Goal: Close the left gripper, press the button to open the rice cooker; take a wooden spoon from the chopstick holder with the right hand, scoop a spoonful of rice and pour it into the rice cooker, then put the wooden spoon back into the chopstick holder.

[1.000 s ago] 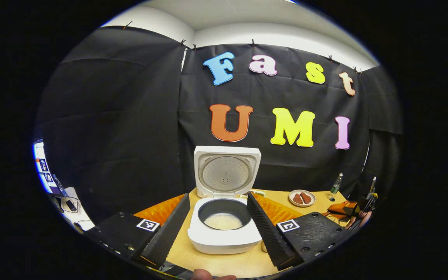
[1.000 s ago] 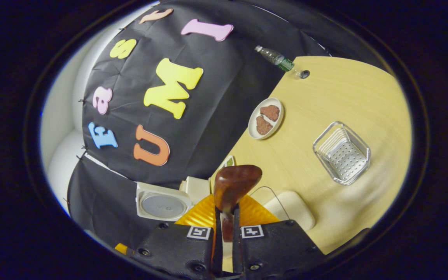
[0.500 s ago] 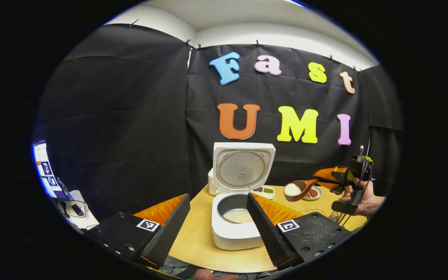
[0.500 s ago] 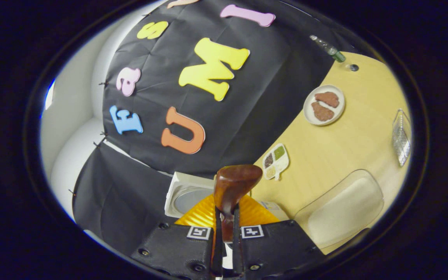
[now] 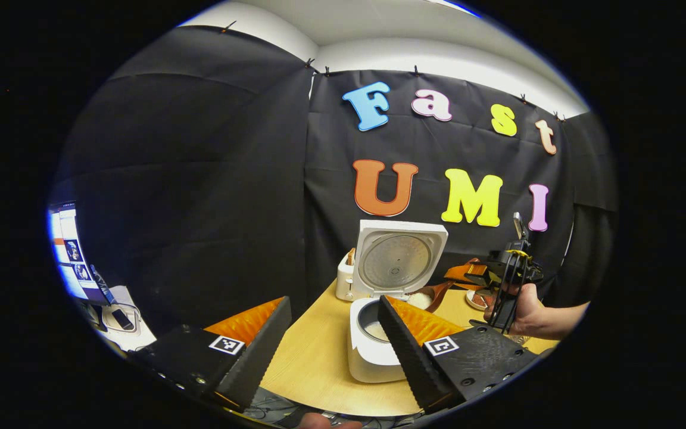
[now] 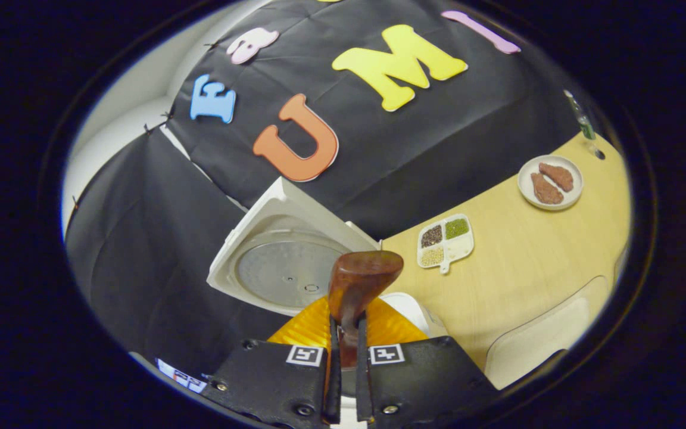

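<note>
- Left gripper view: the left gripper [image 5: 334, 342] hangs above the near edge of the tabletop [image 5: 313, 369] with its two fingers spread wide and nothing between them.
- The rice cooker [image 5: 379, 333] stands toward the middle of the tabletop, its lid [image 5: 399, 259] upright and rice lying in the pot.
- A white chopstick holder [image 5: 346, 280] sits just behind the cooker on its left side, near the far edge.
- A hand [image 5: 527, 310] holds the right gripper [image 5: 468, 275] over the right part of the tabletop; the wooden spoon [image 5: 423, 297] reaches from it to the cooker's right rim, its bowl heaped with white rice.
- A screen [image 5: 69, 250] glows at the far left, off the tabletop.
- Right gripper view: the right gripper [image 6: 343, 351] has its fingers pressed together on the wooden spoon's handle, and the back of the spoon's bowl [image 6: 361, 280] faces the camera.
- The open lid [image 6: 286, 262] lies just behind the spoon; the white patch beside the bowl is probably the cooker's body, though it is mostly covered.
- A divided dish of grains [image 6: 445, 239] rests near the far edge of the tabletop [image 6: 527, 256], a plate with two brown pieces [image 6: 550, 182] farther right, and a bottle [image 6: 581, 122] at the far right corner.
</note>
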